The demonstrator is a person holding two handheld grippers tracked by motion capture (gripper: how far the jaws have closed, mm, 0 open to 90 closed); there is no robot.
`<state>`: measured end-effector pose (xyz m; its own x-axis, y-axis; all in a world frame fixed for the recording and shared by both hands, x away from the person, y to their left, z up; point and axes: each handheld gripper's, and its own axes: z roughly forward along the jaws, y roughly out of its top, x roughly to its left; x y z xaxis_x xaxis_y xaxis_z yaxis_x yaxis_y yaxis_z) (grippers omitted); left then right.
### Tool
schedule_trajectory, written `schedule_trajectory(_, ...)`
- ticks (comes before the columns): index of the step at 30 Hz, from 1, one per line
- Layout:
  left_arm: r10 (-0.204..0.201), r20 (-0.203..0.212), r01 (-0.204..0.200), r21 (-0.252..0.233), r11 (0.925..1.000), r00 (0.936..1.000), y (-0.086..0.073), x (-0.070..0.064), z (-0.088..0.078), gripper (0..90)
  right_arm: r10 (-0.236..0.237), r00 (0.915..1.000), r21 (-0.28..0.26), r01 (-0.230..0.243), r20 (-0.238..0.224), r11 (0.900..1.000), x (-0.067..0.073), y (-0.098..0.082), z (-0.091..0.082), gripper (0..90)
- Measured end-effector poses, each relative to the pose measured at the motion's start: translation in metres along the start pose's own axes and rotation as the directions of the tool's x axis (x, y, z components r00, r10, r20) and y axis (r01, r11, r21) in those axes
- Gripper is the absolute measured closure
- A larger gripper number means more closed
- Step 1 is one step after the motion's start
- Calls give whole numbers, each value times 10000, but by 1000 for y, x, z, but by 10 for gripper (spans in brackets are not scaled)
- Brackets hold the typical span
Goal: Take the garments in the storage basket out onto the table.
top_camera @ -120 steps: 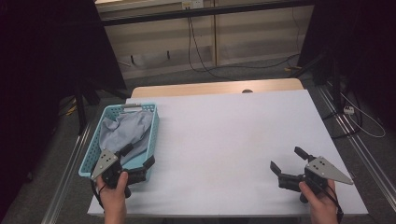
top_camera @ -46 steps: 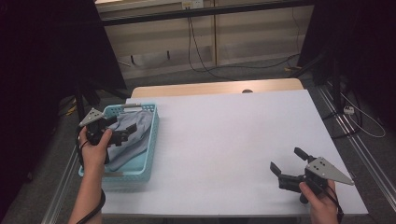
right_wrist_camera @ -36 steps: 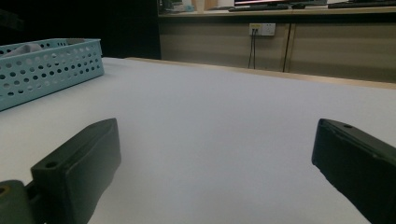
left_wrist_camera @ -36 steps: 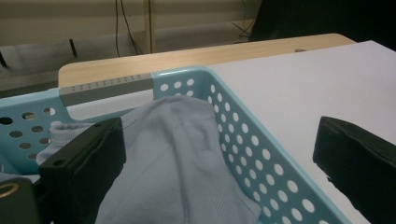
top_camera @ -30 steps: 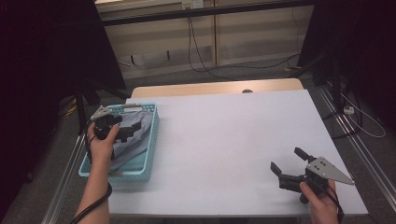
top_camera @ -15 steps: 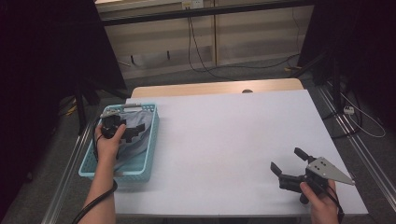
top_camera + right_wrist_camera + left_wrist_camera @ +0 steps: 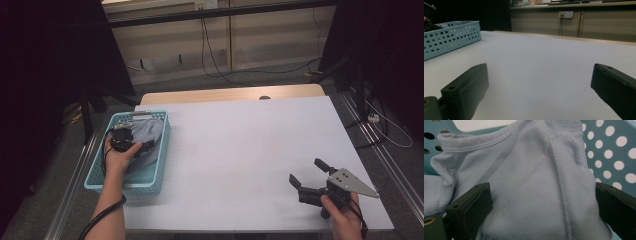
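Observation:
A pale grey-blue ribbed cloth (image 7: 150, 131) lies bunched in a light blue perforated basket (image 7: 150, 182) at the table's left edge. My left gripper (image 7: 135, 145) is held down inside the basket, over the cloth. In the left gripper view its jaws stand open on either side of a raised fold of the cloth (image 7: 534, 185), with the left gripper (image 7: 542, 188) pressed close to the fabric and the basket wall (image 7: 614, 152) behind. My right gripper (image 7: 305, 171) rests near the table's front right corner, open and holding nothing. The right gripper (image 7: 540, 68) looks across the bare tabletop.
The white tabletop (image 7: 240, 150) stretches between basket and right hand. The basket (image 7: 449, 37) appears far left in the right gripper view. A wooden strip (image 7: 230, 94) edges the table's far side; cables lie on the floor (image 7: 225, 70) beyond.
The left hand left the table's front left, rose over the basket and came down into it onto the cloth. The right gripper has stayed still.

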<state>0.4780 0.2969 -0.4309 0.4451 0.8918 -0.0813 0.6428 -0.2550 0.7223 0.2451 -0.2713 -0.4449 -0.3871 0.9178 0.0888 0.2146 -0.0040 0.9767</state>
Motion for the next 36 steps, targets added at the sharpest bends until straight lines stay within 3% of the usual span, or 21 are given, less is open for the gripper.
schedule_trajectory(7, 3, -63, 0, 491, 9988, 10000, -3, 0, 8, 9, -64, 10000, 41, 64, -47, 10000, 1, 0, 0, 12)
schedule_trajectory(13, 556, -657, -493, 934, 9944, 9963, -7, -5, 16, 0, -31, 10000, 8, 31, -70, 10000, 1, 0, 0, 12)
schedule_trajectory(17, 411, -663, -350, 904, 9953, 9970, -8, -4, 17, 1, -38, 10000, 17, 38, -84, 10000, 1, 0, 0, 12)
schedule_trajectory(25, 564, -866, -471, 1058, 9933, 9947, -10, -6, 20, 1, -27, 9999, 5, 27, -134, 10000, 1, 0, 0, 13)
schedule_trajectory(31, 254, -1120, -122, 1174, 9930, 9934, -9, -8, 22, 2, -23, 9998, -24, 22, -185, 10000, 1, 0, -1, 13)
schedule_trajectory(36, 251, -1228, -94, 1267, 9919, 9921, -8, -9, 23, 2, 13, 9998, -9, -13, -190, 10000, 1, 0, -1, 14)
